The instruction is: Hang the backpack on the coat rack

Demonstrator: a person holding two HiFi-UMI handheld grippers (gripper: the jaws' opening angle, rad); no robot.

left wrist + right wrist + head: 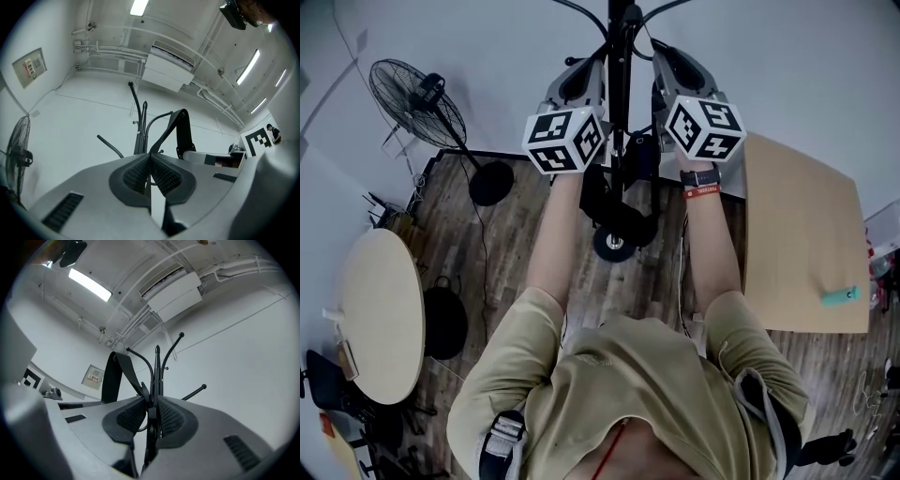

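Pinching backpack strap [184, 129] between fingers [129, 418], left gripper [150, 161], right gripper [152, 404] alike

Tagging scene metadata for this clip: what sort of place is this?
Probably an office or lab workroom, indoors: wood-plank floor, a pedestal fan and a round table, plus a bare white ceiling with exposed pipes, strip lights and a mounted air-conditioning unit.

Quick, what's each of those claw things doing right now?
Left gripper: closed on the backpack strap.
Right gripper: closed on the backpack strap too.
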